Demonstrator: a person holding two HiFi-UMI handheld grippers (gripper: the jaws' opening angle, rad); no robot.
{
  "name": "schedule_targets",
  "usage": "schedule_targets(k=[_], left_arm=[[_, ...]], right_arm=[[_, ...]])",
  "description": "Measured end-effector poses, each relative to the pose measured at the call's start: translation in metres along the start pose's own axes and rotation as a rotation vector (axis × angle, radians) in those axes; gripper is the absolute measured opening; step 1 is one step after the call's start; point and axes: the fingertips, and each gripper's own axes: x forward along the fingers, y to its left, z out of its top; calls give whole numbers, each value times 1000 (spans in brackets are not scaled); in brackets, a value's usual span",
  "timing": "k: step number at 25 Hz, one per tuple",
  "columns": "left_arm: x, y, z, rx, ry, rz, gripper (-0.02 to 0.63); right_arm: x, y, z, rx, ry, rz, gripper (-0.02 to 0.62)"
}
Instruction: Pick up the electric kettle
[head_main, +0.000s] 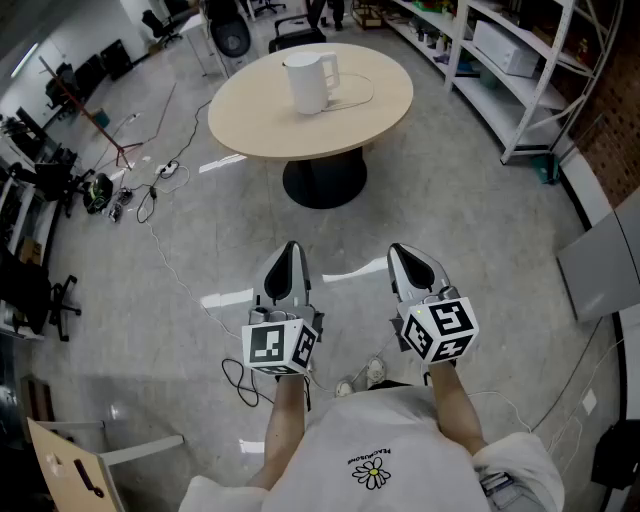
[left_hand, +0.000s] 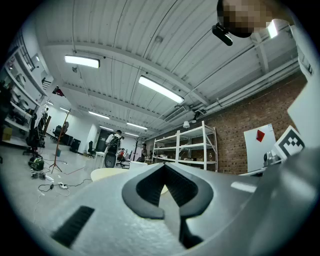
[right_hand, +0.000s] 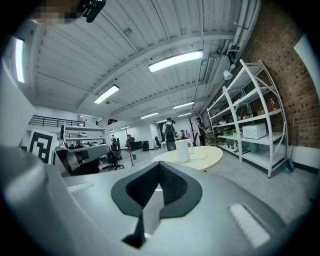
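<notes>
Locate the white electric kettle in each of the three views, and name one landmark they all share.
Head view: the electric kettle stands top centre, on the round table.
Left gripper view: just left of centre, only a white top shows, probably the kettle; the rest is hidden.
Right gripper view: slightly right of centre, standing on the table.
Shared landmark: the round table, cream-topped, in all three views.

One kettle (head_main: 308, 82), one table (head_main: 258, 112), apparently one rack (head_main: 497, 103)
</notes>
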Motion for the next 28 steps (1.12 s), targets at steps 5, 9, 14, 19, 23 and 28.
schedule_targets(k=[5, 9, 14, 19, 23, 28], left_arm=[[8, 2, 5, 9, -14, 4, 3], [11, 0, 1, 6, -6, 4, 3], [15, -5, -2, 0, -6, 2, 3], [27, -12, -5, 18, -5, -3, 3], [33, -14, -9, 36, 5, 1, 3], [38, -15, -13, 42, 5, 25, 2]], right_arm=[[7, -2, 6, -18, -11, 10, 5], [9, -3, 7, -41, -14, 21, 5], [12, -1, 8, -51, -14, 61, 5], [17, -13, 6, -49, -9, 79, 5], [18, -25, 5, -31, -10, 82, 5], [20, -46, 3, -11, -8, 84, 5]])
